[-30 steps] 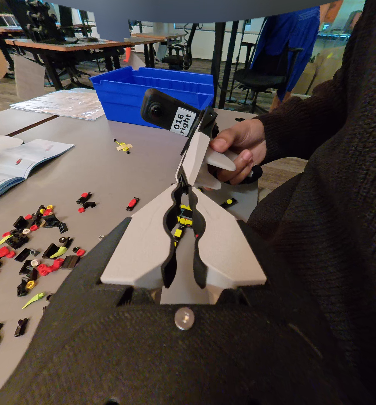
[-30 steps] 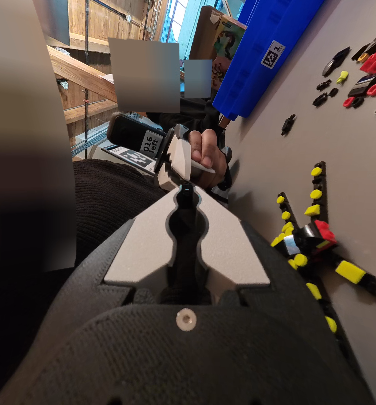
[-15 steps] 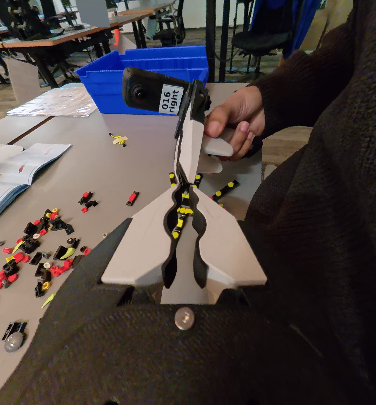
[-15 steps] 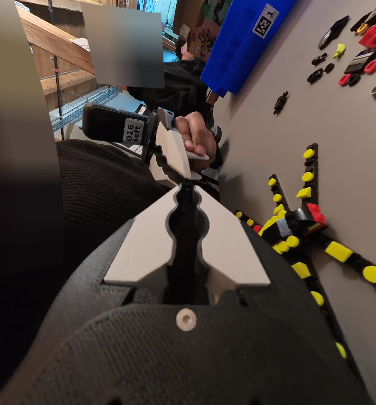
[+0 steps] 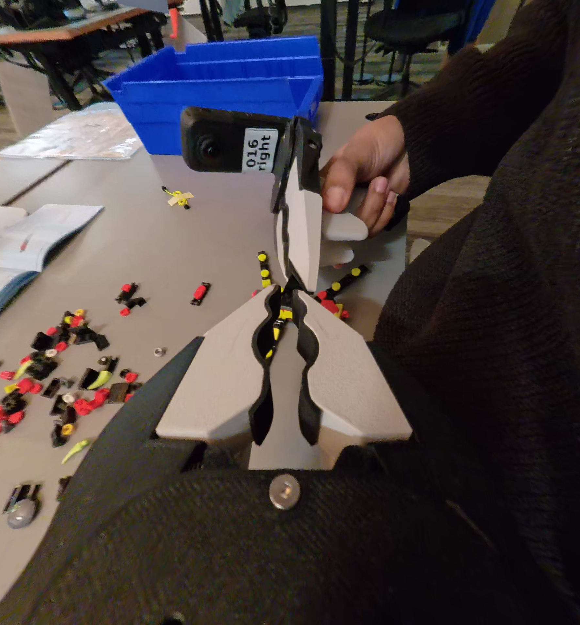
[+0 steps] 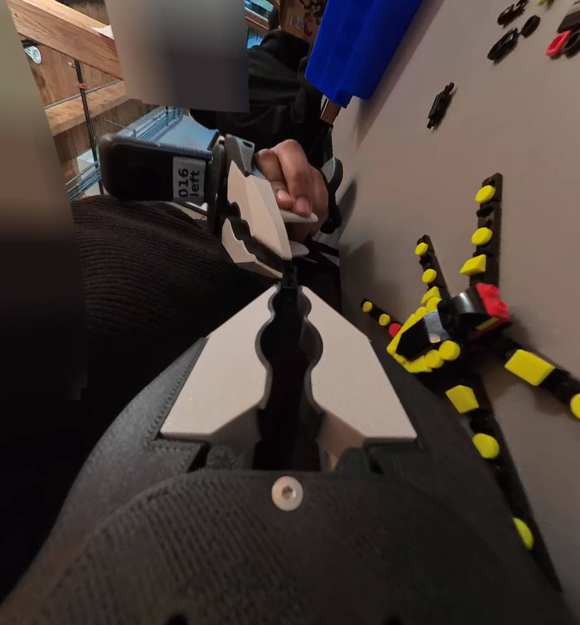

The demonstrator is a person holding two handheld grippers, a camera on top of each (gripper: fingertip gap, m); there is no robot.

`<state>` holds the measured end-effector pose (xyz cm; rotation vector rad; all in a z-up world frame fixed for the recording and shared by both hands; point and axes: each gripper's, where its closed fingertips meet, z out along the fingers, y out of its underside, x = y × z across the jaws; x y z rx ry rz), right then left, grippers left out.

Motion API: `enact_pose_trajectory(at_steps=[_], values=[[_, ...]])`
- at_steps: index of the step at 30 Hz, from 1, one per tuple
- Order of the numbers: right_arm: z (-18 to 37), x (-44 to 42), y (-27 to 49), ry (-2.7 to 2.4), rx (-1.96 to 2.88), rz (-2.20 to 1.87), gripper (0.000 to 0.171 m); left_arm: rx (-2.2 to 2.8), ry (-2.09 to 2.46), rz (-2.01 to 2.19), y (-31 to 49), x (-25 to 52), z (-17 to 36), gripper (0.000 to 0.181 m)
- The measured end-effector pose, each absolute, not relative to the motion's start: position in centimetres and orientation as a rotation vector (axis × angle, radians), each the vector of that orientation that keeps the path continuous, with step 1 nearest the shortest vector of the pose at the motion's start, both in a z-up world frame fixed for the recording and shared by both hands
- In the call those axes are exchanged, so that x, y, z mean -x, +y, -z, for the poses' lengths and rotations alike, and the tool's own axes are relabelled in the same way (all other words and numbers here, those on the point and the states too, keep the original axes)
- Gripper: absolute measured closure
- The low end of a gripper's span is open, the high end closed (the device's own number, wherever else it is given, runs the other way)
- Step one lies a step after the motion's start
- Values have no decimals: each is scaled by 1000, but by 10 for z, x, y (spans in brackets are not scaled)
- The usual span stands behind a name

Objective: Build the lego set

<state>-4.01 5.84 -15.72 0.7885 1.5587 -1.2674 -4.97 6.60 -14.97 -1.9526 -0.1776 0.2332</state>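
Observation:
My left gripper (image 5: 286,291) and my right gripper (image 6: 289,290) meet tip to tip above the grey table (image 5: 187,257). A small black lego piece (image 6: 290,273) sits between the two pairs of tips, and both grippers are closed narrowly on it. In the left wrist view the right gripper (image 5: 293,281) comes down from above, held by a hand (image 5: 366,176). In the right wrist view the left gripper (image 6: 286,258) comes in from the upper left. The partly built model (image 6: 451,324), black with yellow studs and a red block, lies on the table beside the tips. It also shows in the left wrist view (image 5: 332,299).
Several loose black, red and yellow pieces (image 5: 61,382) lie at the table's left. An open instruction booklet (image 5: 28,236) is farther left. A blue bin (image 5: 220,84) and a plastic bag (image 5: 75,135) stand at the back. A dark sleeve (image 5: 484,304) fills the right side. Only a small space, under 4 cm, lies between the two pairs of fingers.
Both grippers, still tip to tip, have shifted so more of the model shows behind the tips. The right gripper now stands more upright. Neither grip has changed.

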Motion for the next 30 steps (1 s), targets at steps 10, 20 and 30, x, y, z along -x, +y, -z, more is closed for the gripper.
enact_pose_trajectory(at_steps=[10, 20, 30], values=[[155, 64, 60, 1703, -818, 1444, 159, 1912, -323, -174, 59, 66, 148, 179], [139, 75, 65, 2238, -535, 1790, 149, 1743, -505, 91, 54, 74, 133, 180], [139, 70, 63, 2378, -427, 1831, 166, 1770, -480, 104, 57, 67, 136, 180]])
